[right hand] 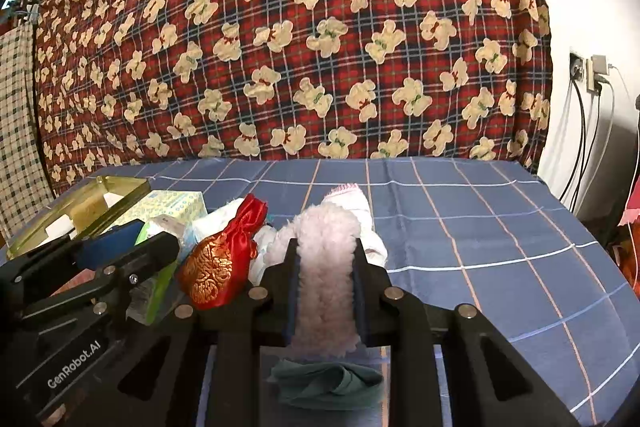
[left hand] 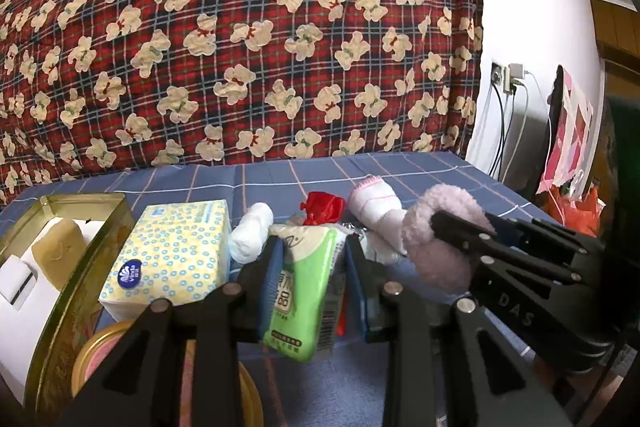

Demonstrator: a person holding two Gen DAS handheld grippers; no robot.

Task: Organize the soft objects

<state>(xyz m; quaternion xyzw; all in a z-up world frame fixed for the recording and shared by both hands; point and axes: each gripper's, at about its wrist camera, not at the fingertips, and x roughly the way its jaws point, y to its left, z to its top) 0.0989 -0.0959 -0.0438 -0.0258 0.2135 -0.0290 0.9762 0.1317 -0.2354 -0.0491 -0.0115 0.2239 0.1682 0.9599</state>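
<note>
My left gripper is shut on a green tissue pack, held upright above the blue checked cloth. My right gripper is shut on a pink fluffy ring; it also shows at the right of the left wrist view, where the right gripper pinches the ring. In the right wrist view the left gripper and its green pack sit at the left. Between the grippers lie a red and gold pouch, a white roll and a pink-striped white sock.
A yellow dotted tissue box stands beside an open gold tin at the left. A folded green cloth lies under my right gripper. A bear-print plaid curtain hangs behind the table. Cables and a wall socket are at the right.
</note>
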